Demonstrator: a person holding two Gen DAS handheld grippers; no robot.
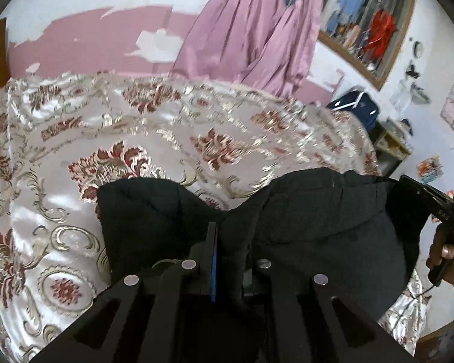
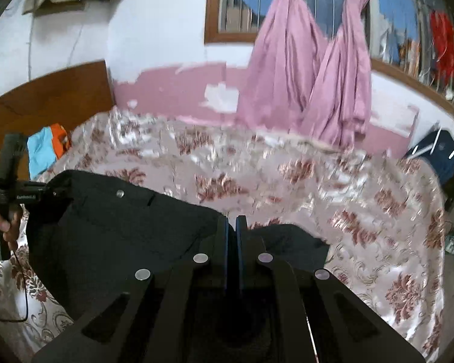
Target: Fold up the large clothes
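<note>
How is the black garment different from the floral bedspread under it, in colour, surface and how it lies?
The black garment is plain and matte; the floral bedspread is shiny, pale, with red and gold flowers. The garment is pinched at its edge by the left gripper and the right gripper; the bedspread lies spread over the whole bed. The garment covers only the bedspread's near part. Both are soft cloth.

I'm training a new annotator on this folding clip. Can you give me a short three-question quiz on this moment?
1. True or false: the black garment lies on a floral bedspread.
2. What are both grippers' jaws doing? A: standing wide open; B: shut on the garment's edge.
3. What colour are the knotted curtains at the window?

Key: 1 true. 2 B: the left gripper and the right gripper each pinch black cloth. 3 pink.
</note>
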